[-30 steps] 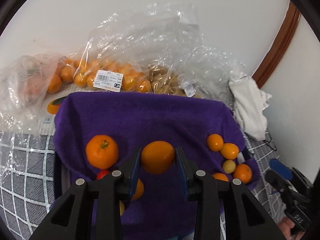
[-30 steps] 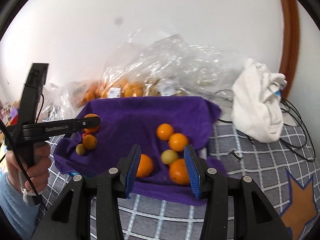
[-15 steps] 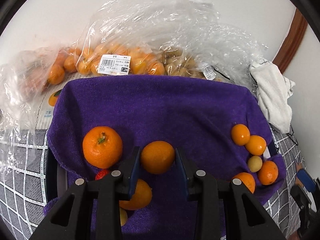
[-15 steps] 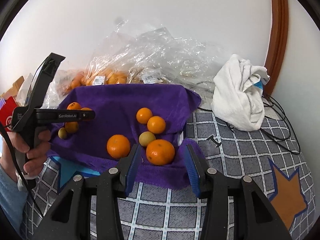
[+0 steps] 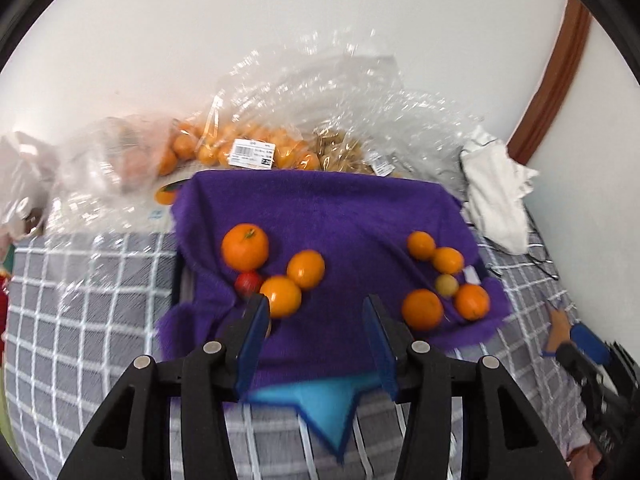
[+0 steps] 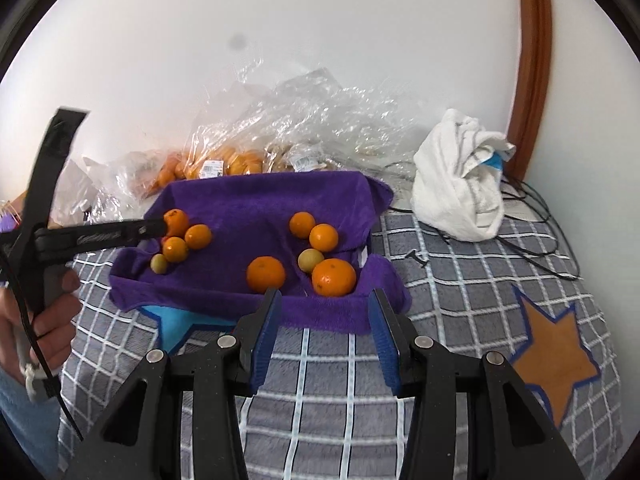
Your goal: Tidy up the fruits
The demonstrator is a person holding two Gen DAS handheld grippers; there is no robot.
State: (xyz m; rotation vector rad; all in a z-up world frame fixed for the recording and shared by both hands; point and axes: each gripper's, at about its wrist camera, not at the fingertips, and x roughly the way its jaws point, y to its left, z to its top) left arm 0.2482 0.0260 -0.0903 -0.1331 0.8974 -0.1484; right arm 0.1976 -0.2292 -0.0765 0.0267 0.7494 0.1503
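A purple towel (image 5: 340,208) (image 6: 260,200) holds two groups of fruit. The left group has a big orange (image 5: 245,247), a red fruit (image 5: 248,283) and two oranges (image 5: 306,269) (image 5: 281,296). The right group has several oranges (image 5: 423,309) (image 6: 333,277) and a yellowish fruit (image 5: 447,285) (image 6: 311,259). My left gripper (image 5: 315,304) (image 6: 160,228) hangs above the towel's near edge, its jaws opening with nothing between them. My right gripper (image 6: 325,296) (image 5: 588,344) stands open and empty, just short of the towel's front edge.
Clear plastic bags of oranges (image 5: 248,148) (image 6: 224,164) lie against the wall behind the towel. A crumpled white cloth (image 6: 460,188) and black cables (image 6: 532,232) sit to the right. A grey checked blanket (image 6: 460,280) with star patches covers the surface.
The left gripper has let go of the orange it held, opened, and drawn back and up; that orange now lies with the left group. The right gripper has backed away from the towel.
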